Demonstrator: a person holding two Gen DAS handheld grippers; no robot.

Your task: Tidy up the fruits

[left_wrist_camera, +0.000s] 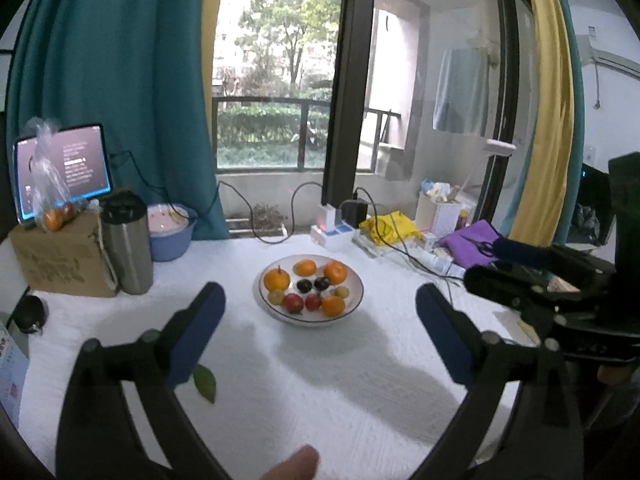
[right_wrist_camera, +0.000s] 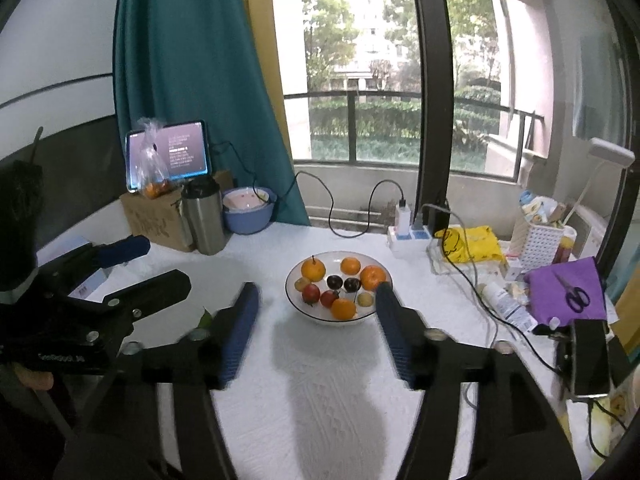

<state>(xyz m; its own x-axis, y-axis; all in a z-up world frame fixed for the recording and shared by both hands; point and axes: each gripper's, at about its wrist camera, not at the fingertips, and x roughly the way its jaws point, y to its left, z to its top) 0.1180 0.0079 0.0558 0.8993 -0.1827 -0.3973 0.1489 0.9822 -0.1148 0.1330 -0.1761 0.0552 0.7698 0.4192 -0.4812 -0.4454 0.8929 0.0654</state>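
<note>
Nearest, the left gripper (left_wrist_camera: 320, 304) with blue-padded black fingers hangs above the white textured tablecloth (left_wrist_camera: 340, 392), jaws wide apart and holding nothing; the right gripper (right_wrist_camera: 316, 300) likewise stands spread and empty. A small green leaf (left_wrist_camera: 205, 382) lies at seven o'clock. Beyond, at twelve o'clock, the white blue-rimmed ceramic bowl (left_wrist_camera: 276, 312) holds oranges, red and dark fruits.

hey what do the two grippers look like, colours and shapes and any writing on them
Both are matte black frames with round silver bolts. The left gripper carries two long fingers faced with dark blue pads. The right gripper matches, and its blue pads look finely ribbed. White lettering sits on the left gripper's body in the right wrist view, too blurred to read. No sleeves or gripper cables show.
</note>
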